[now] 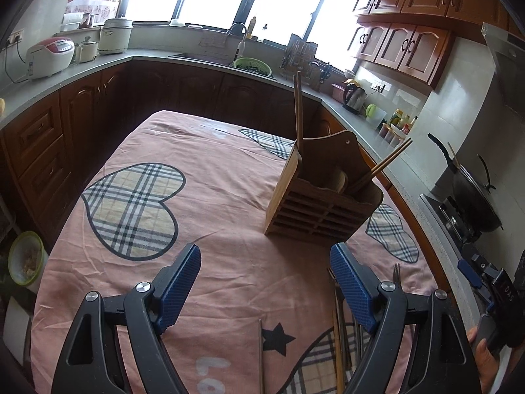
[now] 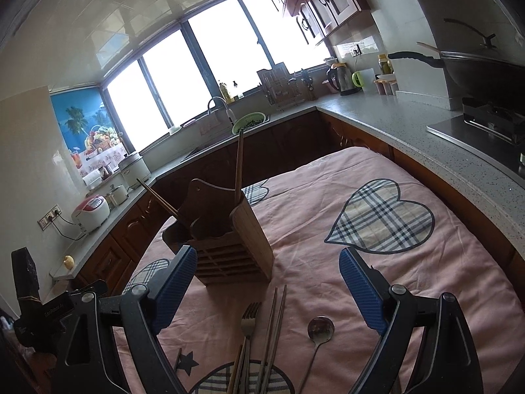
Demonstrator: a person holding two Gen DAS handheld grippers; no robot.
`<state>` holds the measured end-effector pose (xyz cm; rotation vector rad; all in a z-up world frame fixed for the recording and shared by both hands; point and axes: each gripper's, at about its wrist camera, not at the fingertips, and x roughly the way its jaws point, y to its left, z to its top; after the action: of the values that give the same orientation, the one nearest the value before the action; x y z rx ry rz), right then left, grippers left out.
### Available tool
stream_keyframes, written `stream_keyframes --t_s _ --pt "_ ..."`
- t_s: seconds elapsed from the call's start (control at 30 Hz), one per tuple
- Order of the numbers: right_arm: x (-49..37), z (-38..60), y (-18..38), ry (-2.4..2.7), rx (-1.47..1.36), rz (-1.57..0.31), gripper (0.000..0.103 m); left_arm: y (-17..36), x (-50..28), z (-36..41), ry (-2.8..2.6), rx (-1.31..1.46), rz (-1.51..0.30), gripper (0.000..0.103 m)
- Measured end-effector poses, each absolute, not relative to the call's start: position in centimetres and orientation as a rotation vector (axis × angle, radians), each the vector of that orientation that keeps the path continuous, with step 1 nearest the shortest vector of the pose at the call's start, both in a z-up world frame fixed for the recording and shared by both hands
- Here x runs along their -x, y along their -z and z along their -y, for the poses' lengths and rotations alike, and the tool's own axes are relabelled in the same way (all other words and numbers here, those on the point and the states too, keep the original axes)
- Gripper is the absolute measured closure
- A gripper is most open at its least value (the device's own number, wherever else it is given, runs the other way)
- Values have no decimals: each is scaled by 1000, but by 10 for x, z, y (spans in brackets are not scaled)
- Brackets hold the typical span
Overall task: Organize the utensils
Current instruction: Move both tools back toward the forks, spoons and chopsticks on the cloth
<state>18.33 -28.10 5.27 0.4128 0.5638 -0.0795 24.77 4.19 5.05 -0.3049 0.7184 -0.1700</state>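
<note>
A wooden utensil holder stands on the pink tablecloth, with chopsticks sticking up from its compartments. A fork, metal chopsticks and a metal spoon lie on the cloth in front of it. My left gripper is open and empty, hovering left of the loose utensils. My right gripper is open and empty above the fork and chopsticks, just in front of the holder.
The table sits inside a U-shaped kitchen counter. A wok on a stove is at the right, a sink with a green colander at the back, rice cookers at the left.
</note>
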Motion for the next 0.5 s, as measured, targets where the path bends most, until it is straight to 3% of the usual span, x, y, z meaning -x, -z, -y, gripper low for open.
stream_keyframes --t_s 0.5 --pt "-154 266 -22 84 -393 -644 13 -31 -221 -31 157 271 -807 22"
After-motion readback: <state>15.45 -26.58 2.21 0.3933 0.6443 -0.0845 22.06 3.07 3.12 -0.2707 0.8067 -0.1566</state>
